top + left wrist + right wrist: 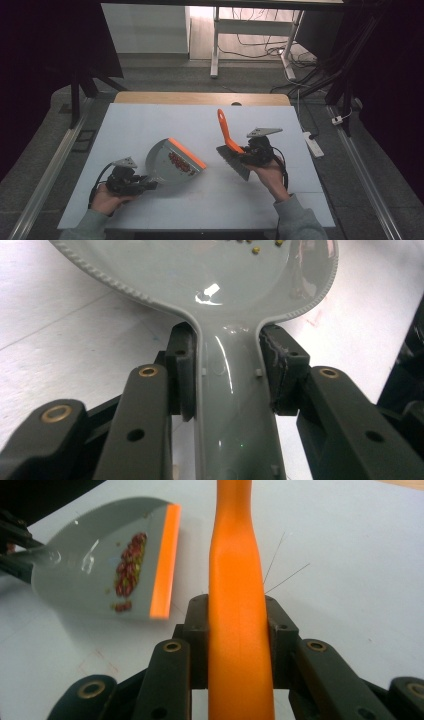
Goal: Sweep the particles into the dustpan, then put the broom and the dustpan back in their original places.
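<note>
High view: left claw (150, 184) clamps the handle of the grey dustpan (167, 162), pan sitting just ahead of it on the white surface (150, 125), left of centre. Left gripper view shows both jaws closed tight against the narrow grey handle, one each side. Right claw (244, 152) is closed on the orange handle of the brush (231, 145); right gripper view has the handle squeezed between the jaws, running straight up.

Dustpan: grey, glossy, orange strip along the front lip, a small pile of red and yellowish bits (179, 162) inside near the lip. Brush: orange handle tilted up and away, dark bristles low, beside the right hand (270, 175); cannot tell if they touch the surface. Brush and dustpan near each other, apart.

Both forearms come in from the bottom edge, grey sleeves, left hand (107, 197) low by the surface, right hand raised a bit.
</note>
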The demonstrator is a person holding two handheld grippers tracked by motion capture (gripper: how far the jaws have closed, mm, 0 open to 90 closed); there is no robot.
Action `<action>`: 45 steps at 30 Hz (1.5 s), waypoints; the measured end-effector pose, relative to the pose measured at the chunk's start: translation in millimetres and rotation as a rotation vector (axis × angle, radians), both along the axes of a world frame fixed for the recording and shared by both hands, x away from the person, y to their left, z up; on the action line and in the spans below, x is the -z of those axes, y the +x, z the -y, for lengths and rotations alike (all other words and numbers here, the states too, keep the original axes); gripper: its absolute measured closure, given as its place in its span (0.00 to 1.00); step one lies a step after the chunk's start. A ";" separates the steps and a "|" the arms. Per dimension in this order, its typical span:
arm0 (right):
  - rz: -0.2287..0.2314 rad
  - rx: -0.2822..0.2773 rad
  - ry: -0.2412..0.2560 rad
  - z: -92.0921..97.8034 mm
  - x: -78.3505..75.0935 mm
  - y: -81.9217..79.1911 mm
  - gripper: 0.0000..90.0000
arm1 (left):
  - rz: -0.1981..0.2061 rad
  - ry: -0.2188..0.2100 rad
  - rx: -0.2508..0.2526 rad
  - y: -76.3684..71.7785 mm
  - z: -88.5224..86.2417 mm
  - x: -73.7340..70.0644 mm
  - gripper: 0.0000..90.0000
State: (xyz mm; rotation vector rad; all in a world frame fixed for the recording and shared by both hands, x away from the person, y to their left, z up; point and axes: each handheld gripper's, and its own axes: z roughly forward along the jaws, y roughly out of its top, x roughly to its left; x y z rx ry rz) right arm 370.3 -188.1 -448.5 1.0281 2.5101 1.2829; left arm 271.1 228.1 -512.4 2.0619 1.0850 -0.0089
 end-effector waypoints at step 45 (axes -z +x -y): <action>-0.033 0.036 0.009 50.6 11.9 -36.2 0.78 | 0.048 -0.045 -0.306 -32.0 -5.3 0.3 0.69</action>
